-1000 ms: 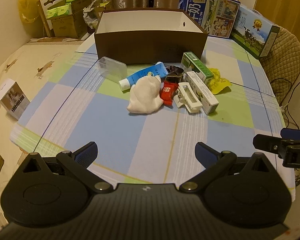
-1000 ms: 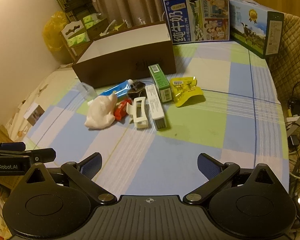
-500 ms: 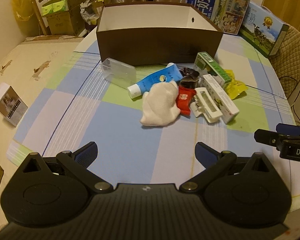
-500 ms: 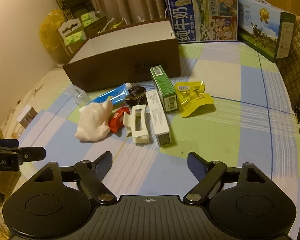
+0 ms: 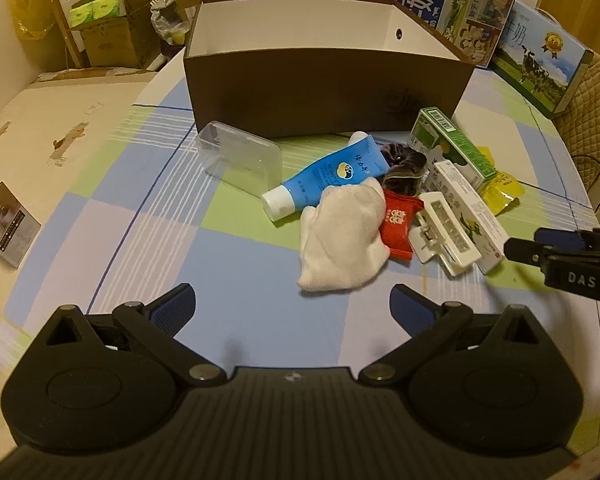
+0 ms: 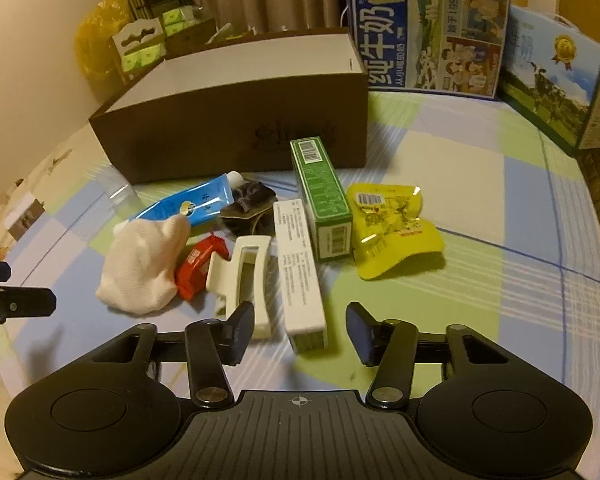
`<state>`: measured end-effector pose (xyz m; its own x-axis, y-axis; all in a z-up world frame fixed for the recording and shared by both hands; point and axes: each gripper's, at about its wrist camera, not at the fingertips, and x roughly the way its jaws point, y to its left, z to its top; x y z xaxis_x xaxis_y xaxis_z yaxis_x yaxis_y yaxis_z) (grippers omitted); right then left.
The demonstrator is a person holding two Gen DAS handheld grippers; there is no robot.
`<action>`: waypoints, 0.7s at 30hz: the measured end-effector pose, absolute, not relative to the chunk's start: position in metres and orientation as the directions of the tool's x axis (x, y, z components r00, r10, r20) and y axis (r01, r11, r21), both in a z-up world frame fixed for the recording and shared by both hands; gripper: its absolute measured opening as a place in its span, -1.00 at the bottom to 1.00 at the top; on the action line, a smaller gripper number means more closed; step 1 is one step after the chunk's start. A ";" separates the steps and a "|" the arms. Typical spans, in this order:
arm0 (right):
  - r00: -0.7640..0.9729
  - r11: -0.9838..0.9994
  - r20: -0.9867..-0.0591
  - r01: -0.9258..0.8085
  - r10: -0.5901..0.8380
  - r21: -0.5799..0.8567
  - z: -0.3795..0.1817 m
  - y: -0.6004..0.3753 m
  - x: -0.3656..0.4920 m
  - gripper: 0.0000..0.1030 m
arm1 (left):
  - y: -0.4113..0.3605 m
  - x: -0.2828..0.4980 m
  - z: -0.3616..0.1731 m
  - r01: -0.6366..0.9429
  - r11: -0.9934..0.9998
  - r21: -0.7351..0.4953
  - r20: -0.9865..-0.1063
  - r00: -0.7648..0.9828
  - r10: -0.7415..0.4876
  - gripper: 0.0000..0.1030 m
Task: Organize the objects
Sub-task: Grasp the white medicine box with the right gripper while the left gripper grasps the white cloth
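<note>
A pile lies in front of an open brown box [image 5: 324,96] [image 6: 236,136]: a blue tube [image 5: 324,178] [image 6: 188,206], white cloth [image 5: 342,242] [image 6: 142,266], red packet [image 5: 398,224] [image 6: 198,266], cream hair claw [image 5: 444,232] [image 6: 244,280], long white box [image 6: 300,268] [image 5: 468,216], green box [image 6: 322,196] [image 5: 452,148], yellow pouch [image 6: 392,232], dark scrunchie [image 6: 246,202] and clear case [image 5: 240,156]. My right gripper [image 6: 300,330] is open, its fingers straddling the near end of the white box. My left gripper [image 5: 292,310] is open just short of the cloth.
Two milk cartons [image 6: 428,32] [image 6: 556,92] stand behind the box at the back right. A small photo box [image 5: 6,224] sits off the checked tablecloth [image 5: 148,240] to the left. Cardboard boxes and a yellow bag [image 5: 28,20] are stacked beyond the table. The other gripper shows at each view's edge.
Both grippers moved forward toward the pile. The right gripper's fingers narrowed and now flank the end of the long white box. Nothing on the table has shifted.
</note>
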<state>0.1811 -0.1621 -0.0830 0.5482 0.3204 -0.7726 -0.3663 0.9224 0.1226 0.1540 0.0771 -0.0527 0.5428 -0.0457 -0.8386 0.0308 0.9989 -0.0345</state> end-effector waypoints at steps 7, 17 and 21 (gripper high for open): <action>0.525 0.920 -0.793 -0.378 0.308 0.106 -0.101 -0.152 0.202 -0.24 | 0.070 0.174 -0.066 0.069 0.997 -0.034 -0.838 0.541 -0.066 0.96; 0.512 0.914 -0.802 -0.393 0.307 0.099 -0.108 -0.153 0.204 -0.54 | 0.050 0.208 -0.090 0.119 0.993 -0.020 -0.840 0.536 -0.081 0.73; 0.503 0.913 -0.808 -0.394 0.309 0.104 -0.107 -0.158 0.198 -0.54 | 0.044 0.220 -0.098 0.128 0.992 -0.018 -0.844 0.529 -0.083 0.68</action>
<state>0.1982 -0.1580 -0.1066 0.5025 0.3089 -0.8075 -0.3945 0.9130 0.1037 0.2199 0.0439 -0.0980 0.5292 -0.0834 -0.8444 0.1278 0.9916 -0.0178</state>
